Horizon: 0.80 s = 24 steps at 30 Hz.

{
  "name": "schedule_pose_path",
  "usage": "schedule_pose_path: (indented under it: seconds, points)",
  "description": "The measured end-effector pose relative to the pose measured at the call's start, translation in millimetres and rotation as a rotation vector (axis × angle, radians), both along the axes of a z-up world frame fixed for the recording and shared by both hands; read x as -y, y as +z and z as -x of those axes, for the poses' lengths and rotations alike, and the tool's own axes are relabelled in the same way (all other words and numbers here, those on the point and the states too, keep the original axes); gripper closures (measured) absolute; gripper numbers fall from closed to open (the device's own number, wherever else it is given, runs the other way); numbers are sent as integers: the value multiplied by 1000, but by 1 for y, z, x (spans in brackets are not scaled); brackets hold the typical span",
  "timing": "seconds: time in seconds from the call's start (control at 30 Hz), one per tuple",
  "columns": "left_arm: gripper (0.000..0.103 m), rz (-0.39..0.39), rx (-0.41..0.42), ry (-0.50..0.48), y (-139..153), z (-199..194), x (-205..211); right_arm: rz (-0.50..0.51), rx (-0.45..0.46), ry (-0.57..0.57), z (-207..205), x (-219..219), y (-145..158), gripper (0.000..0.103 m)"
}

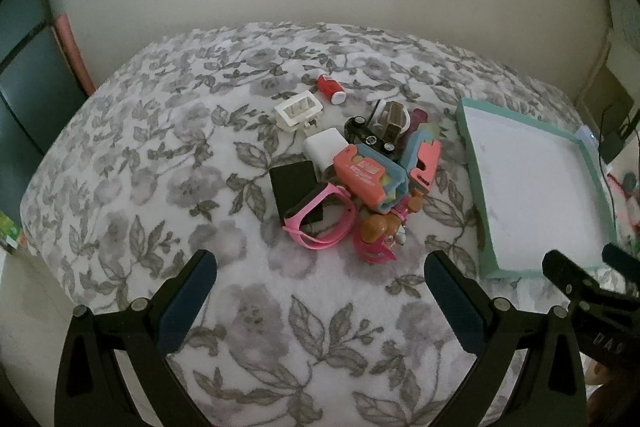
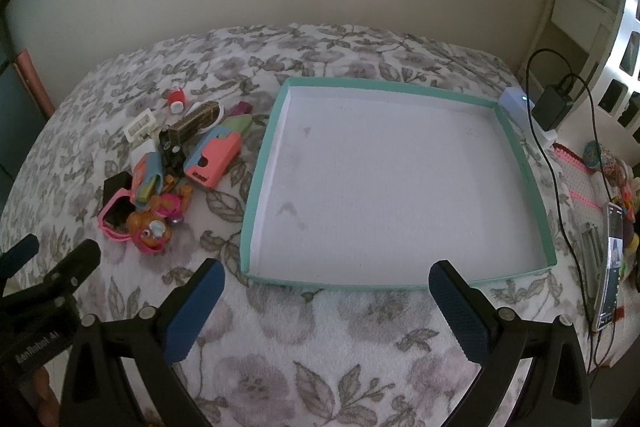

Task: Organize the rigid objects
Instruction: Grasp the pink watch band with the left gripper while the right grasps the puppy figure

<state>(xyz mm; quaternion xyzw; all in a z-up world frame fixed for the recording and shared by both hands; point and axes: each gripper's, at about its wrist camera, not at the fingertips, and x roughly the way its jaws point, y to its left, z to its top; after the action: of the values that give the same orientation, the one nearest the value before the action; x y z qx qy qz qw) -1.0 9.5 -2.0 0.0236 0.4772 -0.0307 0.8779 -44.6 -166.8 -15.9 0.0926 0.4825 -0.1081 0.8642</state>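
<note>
Holding both tools wide open and empty, I hover my left gripper (image 1: 320, 279) short of the toy pile (image 1: 352, 163) and my right gripper (image 2: 326, 287) before the bare teal tray (image 2: 520, 163). Sorting hasn't begun; next I'd close on the nearest pink watch (image 1: 320, 223).

Both the left gripper (image 1: 320, 281) and right gripper (image 2: 326, 285) have black frames, silver screws, and dark blue textured pads (image 2: 460, 301).
</note>
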Motion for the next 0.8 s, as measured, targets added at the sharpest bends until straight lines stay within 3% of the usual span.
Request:
schedule_pose_path:
  seconds: [0.07, 0.37, 0.53, 0.7, 0.8]
  points:
    - [0, 41, -22, 11, 1, -8, -10, -8, 2, 1, 1, 0, 1, 0]
    - [0, 72, -68, 102, 5, -53, -50, -62, 67, 111, -27, -18, 27, 0]
    - [1, 82, -116, 74, -14, -61, -53, -180, 32, 200, -61, -47, 21, 1]
    - [23, 122, -181, 67, -38, -68, -56, -215, -29, 258, -84, -74, -1, 11]
    - [25, 139, -200, 61, -48, -69, -59, -206, -56, 284, -89, -81, -13, 14]
